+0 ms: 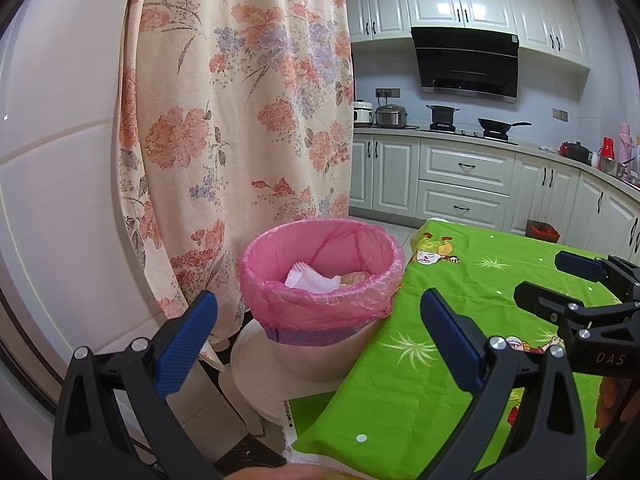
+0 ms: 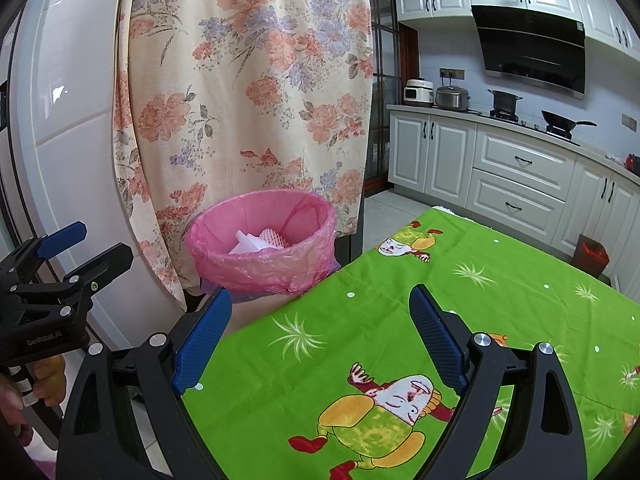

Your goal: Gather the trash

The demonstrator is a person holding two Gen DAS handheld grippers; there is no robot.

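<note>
Hovering with jaws spread wide and empty, left gripper (image 1: 320,340) and right gripper (image 2: 320,340) face the pink-lined bin (image 1: 320,276); it stands just ahead of the left, ahead-left of the right, holding white trash (image 1: 314,280).

The pink-lined bin (image 1: 320,280) stands open-topped beside the green tablecloth (image 2: 440,300), with a floral curtain (image 1: 240,120) just behind.

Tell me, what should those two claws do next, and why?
Probably pull back and stop. Both the left gripper and right gripper are open and empty, white scraps already lie in the pink-lined bin, and no trash shows on the visible green tablecloth.
</note>
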